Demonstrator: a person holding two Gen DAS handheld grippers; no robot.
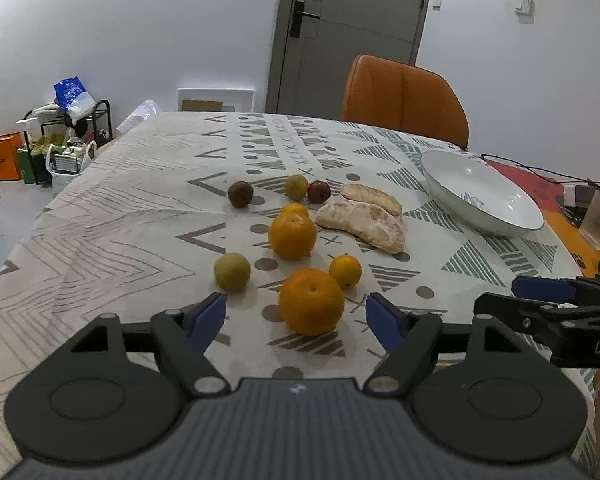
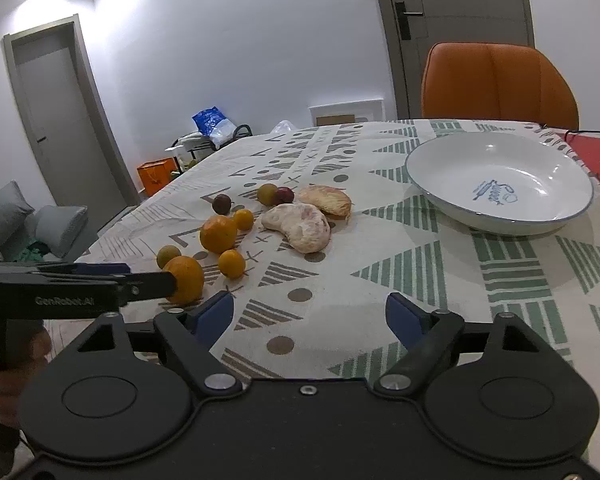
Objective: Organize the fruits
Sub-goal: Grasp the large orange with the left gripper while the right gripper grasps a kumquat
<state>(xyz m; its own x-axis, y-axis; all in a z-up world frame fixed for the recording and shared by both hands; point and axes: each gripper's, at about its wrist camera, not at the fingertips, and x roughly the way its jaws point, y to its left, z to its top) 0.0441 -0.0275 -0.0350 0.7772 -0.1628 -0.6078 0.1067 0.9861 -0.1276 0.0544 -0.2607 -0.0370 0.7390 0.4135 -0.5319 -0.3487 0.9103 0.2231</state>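
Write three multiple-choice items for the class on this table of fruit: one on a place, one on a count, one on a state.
1. Which fruit lies nearest the left claw?
A. a large orange
B. a dark plum
C. a pomelo segment

2. How many pomelo segments lie on the tablecloth?
A. one
B. two
C. four

3. What is the state of the white bowl?
A. empty
B. full of oranges
C. upside down

Answers:
1 A, the large orange sits just ahead of its open fingers.
2 B, two peeled pomelo segments lie side by side.
3 A, only its printed bottom shows.
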